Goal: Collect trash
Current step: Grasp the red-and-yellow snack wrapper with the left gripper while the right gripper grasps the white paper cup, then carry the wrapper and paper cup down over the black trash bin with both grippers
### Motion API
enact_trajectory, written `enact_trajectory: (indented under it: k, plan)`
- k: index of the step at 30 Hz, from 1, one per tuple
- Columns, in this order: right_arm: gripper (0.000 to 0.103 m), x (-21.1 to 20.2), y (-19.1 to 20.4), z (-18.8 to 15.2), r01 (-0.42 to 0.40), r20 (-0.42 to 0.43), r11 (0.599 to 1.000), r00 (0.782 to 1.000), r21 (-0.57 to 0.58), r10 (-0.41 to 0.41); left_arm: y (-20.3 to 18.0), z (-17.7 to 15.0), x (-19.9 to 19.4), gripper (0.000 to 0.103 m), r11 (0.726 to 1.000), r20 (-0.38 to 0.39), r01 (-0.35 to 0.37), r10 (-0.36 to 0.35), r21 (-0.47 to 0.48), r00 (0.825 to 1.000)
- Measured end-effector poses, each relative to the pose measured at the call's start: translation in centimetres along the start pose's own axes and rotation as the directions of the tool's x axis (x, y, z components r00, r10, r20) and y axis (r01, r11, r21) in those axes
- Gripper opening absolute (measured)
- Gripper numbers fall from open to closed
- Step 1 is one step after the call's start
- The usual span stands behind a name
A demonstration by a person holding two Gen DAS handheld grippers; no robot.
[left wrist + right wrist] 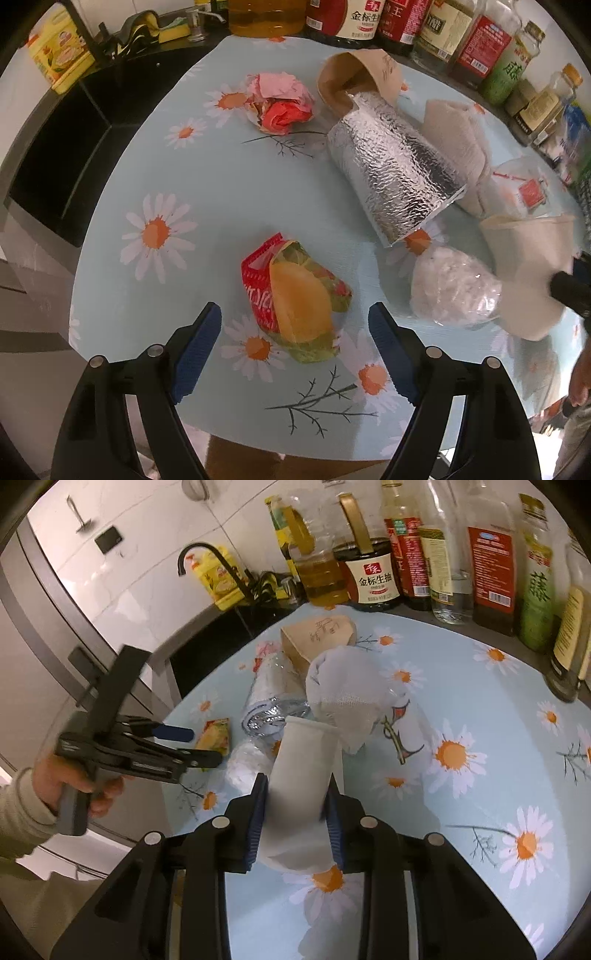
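We have the right gripper (pixel 295 812) clamped on the white paper cup (pixel 301 775) at the near right of the table (pixel 480 686), ready to carry off, while our left gripper (pixel 295 347) hangs wide-jawed over the fruit-print wrapper (pixel 299 295), poised to pinch it.

My surface (pixel 229 192): pale blue cloth with daisy print. Lying on it: red-and-yellow snack wrapper (pixel 299 299) near me; crumpled pink paper (pixel 280 103) farther off; silver foil bag (pixel 395 166) right of that, its far end at the mouth of a brown paper bag (pixel 351 74); clear plastic wad (pixel 454 288) near right. Bottles (pixel 369 18) line the far edge.
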State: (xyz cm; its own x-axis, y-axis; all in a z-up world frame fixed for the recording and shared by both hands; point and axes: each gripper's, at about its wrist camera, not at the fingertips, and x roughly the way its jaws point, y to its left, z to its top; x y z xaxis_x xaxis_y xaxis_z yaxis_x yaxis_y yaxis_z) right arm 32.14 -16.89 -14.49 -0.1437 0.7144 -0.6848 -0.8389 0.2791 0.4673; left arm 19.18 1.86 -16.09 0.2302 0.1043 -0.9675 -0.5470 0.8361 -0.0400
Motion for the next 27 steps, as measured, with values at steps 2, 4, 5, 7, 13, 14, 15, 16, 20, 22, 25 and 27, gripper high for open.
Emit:
enact_trajectory:
  k: [2,4,5,7,13,14,15,16,20,22,25,27]
  plan:
    - [0.032,-0.7,0.2,-0.3,0.004,0.012,1.000,1.000,0.012,-0.005,-0.1,0.1,0.1,0.079,1.000,0.015,-0.006,0.006,0.015,1.000]
    - [0.032,-1.5,0.5,-0.8,0.003,0.030,1.000,1.000,0.017,-0.003,-0.1,0.3,0.4,0.075,1.000,0.015,-0.013,0.013,0.015,1.000]
    - [0.032,-1.8,0.6,-0.9,0.004,0.036,1.000,0.999,0.019,-0.005,-0.2,0.4,0.5,0.065,1.000,0.011,-0.007,0.007,0.020,1.000]
    - [0.032,-2.4,0.8,-1.2,0.007,0.046,1.000,0.999,0.029,-0.008,-0.5,0.3,0.9,0.058,0.999,0.008,-0.014,0.014,0.043,1.000]
    - [0.032,-3.0,1.8,-2.0,-0.002,0.060,0.999,0.998,0.050,-0.001,-1.0,-0.1,0.8,0.056,0.996,0.042,-0.002,-0.001,0.086,0.999]
    - [0.032,-3.0,2.0,-2.1,0.001,0.061,0.999,0.998,0.050,-0.004,-0.9,-0.1,0.8,0.056,0.997,0.044,0.002,-0.006,0.082,0.999]
    - [0.032,-3.1,2.1,-2.3,0.000,0.063,0.999,0.998,0.053,-0.003,-0.7,-0.2,0.7,0.056,0.997,0.049,0.007,-0.011,0.078,0.999]
    - [0.032,-3.1,2.2,-2.4,-0.003,0.065,0.998,0.998,0.058,-0.001,-0.6,-0.4,0.5,0.056,0.997,0.053,0.011,-0.015,0.078,0.998]
    - [0.032,-3.1,2.2,-2.6,0.009,0.063,0.997,0.998,0.073,-0.013,0.1,-1.0,-0.1,0.056,0.996,0.065,0.029,-0.035,0.079,0.997]
    - [0.032,-3.0,2.1,-2.8,0.018,0.061,0.996,0.998,0.087,-0.024,0.2,-1.1,-0.5,0.056,0.996,0.069,0.045,-0.050,0.078,0.996]
    - [0.032,-3.1,2.2,-3.1,0.033,0.061,0.994,0.997,0.107,-0.039,0.1,-1.6,-1.6,0.056,0.994,0.087,0.069,-0.076,0.087,0.993]
    - [0.032,-3.2,2.4,-3.3,0.048,0.062,0.992,0.996,0.120,-0.056,0.2,-1.9,-2.2,0.056,0.992,0.096,0.084,-0.093,0.098,0.991]
